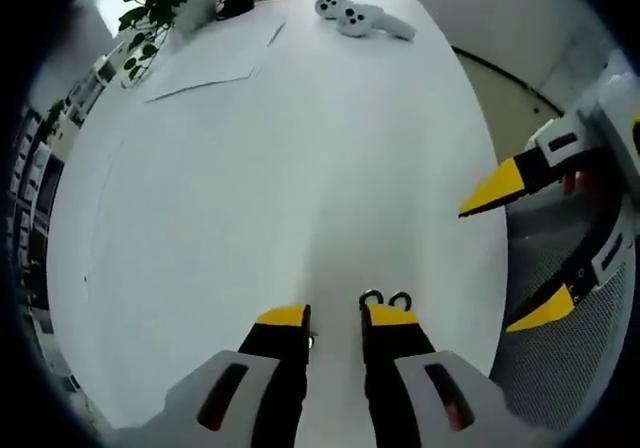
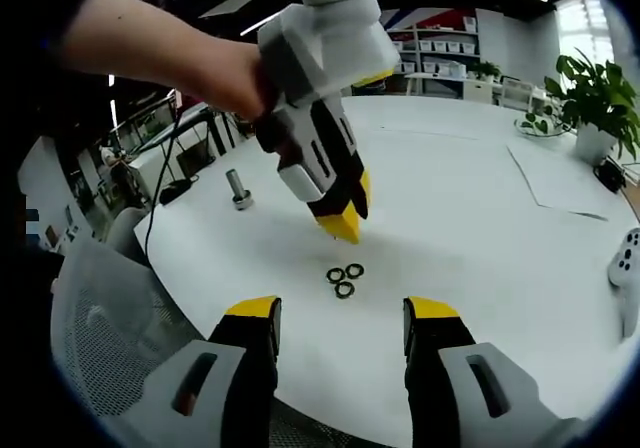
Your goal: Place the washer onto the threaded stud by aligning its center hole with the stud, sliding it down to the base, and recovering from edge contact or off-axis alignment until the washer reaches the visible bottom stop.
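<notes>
Left gripper (image 2: 342,218), jaws nearly together and empty, angled down over three washers (image 2: 344,279) on the white table (image 2: 480,248); right gripper (image 2: 340,318) spread wide, empty; threaded stud (image 2: 238,187) upright, apart.

White-shelled hand-held gripper (image 2: 342,220) with black jaws (yellow-tipped), red-slotted shoulders, bare forearm behind it

The round white surface (image 2: 480,268) carries three small black ring washers (image 2: 345,278) and a grey metal threaded stud (image 2: 238,188). The left gripper (image 2: 345,218) has a pale grey body, black fingers and yellow tips; the right gripper (image 2: 340,313) wears the same grey, black and yellow. A leafy green potted plant (image 2: 595,93) stands in a white pot beside white paper sheets (image 2: 560,173). Two white game controllers (image 1: 355,15) have dark buttons. A grey mesh chair (image 2: 100,318) sits alongside.
</notes>
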Demonstrator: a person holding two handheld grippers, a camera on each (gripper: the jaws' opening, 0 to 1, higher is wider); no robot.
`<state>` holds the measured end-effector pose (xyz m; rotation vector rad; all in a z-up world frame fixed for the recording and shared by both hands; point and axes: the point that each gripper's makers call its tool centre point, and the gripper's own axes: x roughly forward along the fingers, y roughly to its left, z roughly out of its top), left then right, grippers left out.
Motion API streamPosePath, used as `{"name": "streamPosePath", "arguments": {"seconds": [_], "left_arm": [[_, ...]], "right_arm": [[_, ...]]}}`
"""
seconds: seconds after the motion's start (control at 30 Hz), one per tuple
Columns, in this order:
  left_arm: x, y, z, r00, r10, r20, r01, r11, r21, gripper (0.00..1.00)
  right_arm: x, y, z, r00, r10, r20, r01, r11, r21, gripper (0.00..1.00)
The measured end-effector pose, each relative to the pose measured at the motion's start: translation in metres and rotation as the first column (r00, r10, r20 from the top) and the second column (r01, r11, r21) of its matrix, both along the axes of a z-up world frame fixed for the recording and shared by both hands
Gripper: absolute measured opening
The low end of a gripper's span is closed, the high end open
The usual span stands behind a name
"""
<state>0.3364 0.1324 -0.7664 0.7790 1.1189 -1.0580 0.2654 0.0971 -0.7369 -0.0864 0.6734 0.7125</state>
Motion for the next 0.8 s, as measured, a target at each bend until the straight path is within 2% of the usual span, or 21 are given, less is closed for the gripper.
{"name": "streamPosePath", "arguments": {"seconds": [0.2,0.43,0.8], "left_arm": [[-0.016,-0.004,-0.005,0.999,-0.036,-0.023,0.036,0.999,-0.001,0.18],[-0.032,0.001,-0.017,0.997,-0.059,-0.054,0.06,0.998,0.023,0.18],[-0.035,0.004,-0.027,0.996,-0.065,-0.061,0.067,0.997,0.039,0.18]], "right_arm": [[0.0,0.0,0.0,1.0,0.0,0.001,0.0,1.0,-0.002,0.52],[0.0,0.0,0.0,1.0,0.001,0.0,-0.001,1.0,-0.003,0.51],[0.0,0.0,0.0,1.0,0.0,0.0,0.0,1.0,-0.003,0.51]]}}
